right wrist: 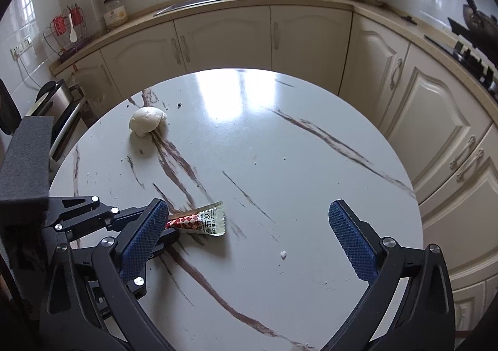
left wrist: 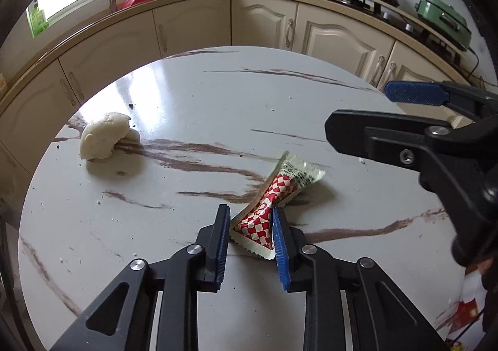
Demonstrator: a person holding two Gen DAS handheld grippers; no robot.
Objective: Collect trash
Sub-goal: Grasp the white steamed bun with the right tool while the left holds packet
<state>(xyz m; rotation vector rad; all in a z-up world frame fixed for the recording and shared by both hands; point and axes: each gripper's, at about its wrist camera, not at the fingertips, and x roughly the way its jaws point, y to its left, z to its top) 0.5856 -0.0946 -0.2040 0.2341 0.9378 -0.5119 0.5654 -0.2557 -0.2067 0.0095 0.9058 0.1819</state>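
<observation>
A round marble-patterned table point(left wrist: 186, 95) in a kitchen, seen from two handheld grippers. The left gripper point(left wrist: 250, 234) has its blue pads narrowed around the near end of a red-and-white checkered sauce packet point(left wrist: 274, 198), which lies directly ahead between its fingers; whether the pads are pressing it or just short of contact is hard to judge. The packet looks light, thin and crinkly, likely slippery foil with soft contents, so the flat crimped end at the fingers seems the best place to pinch. The right gripper point(right wrist: 253, 237) hovers wide apart and empty, with the packet just to its left. Farther ahead and to the left of both grippers sits a pale lump of bun or dough point(left wrist: 104, 139), probably soft and crumbly. Small crumbs point(right wrist: 283, 254) dot the table. No bin is clearly in view; the packet's print is too small to read
</observation>
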